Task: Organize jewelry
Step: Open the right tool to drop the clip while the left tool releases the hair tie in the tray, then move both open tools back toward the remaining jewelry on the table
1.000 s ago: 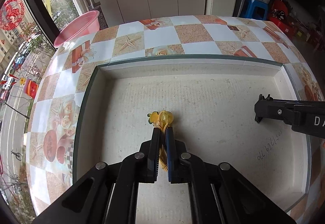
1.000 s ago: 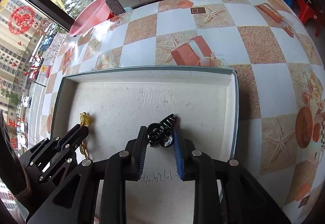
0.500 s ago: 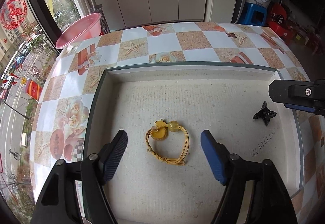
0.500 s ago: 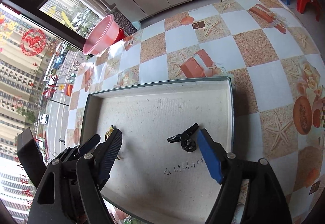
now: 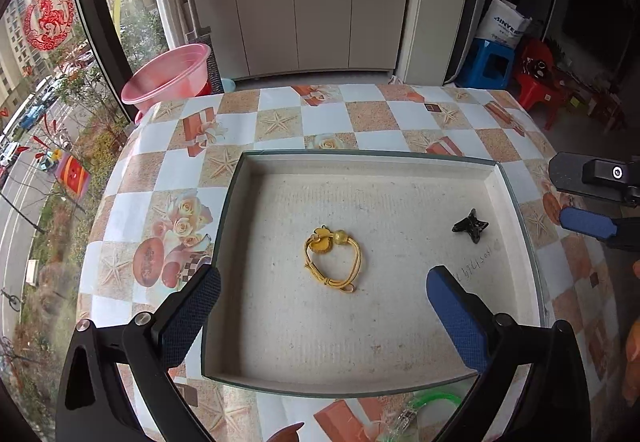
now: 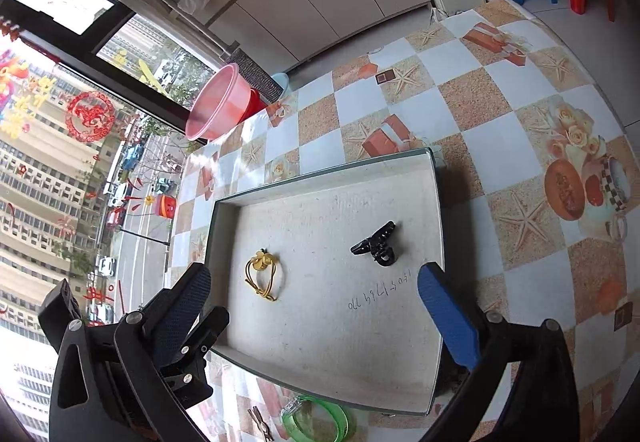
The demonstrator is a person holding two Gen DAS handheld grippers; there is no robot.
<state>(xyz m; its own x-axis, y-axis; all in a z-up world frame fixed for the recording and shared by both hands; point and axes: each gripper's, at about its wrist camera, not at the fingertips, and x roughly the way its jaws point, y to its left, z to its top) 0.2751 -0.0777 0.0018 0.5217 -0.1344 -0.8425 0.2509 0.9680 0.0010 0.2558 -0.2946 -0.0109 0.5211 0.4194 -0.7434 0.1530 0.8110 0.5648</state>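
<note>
A yellow elastic hair tie (image 5: 332, 262) (image 6: 264, 276) with a flower charm lies in the middle of a shallow white tray (image 5: 360, 155) (image 6: 324, 171). A black claw clip (image 5: 471, 226) (image 6: 376, 244) lies in the same tray, to its right. My left gripper (image 5: 322, 280) hangs open above the hair tie, touching nothing. My right gripper (image 6: 314, 278) is raised over the tray's near side. Its jaws are opening, with nothing held between them. It also shows at the right edge of the left wrist view as the right gripper (image 5: 576, 201).
The tray sits on a table with a checked starfish cloth. A green bangle (image 6: 316, 418) (image 5: 436, 400) and a small metal clip (image 6: 260, 422) lie on the cloth at the tray's near edge. A pink basin (image 5: 168, 75) stands beyond the table's far left corner.
Both grippers opened, letting the hair tie and the claw clip go onto the tray floor. Both then rose and drew back from the tray.
</note>
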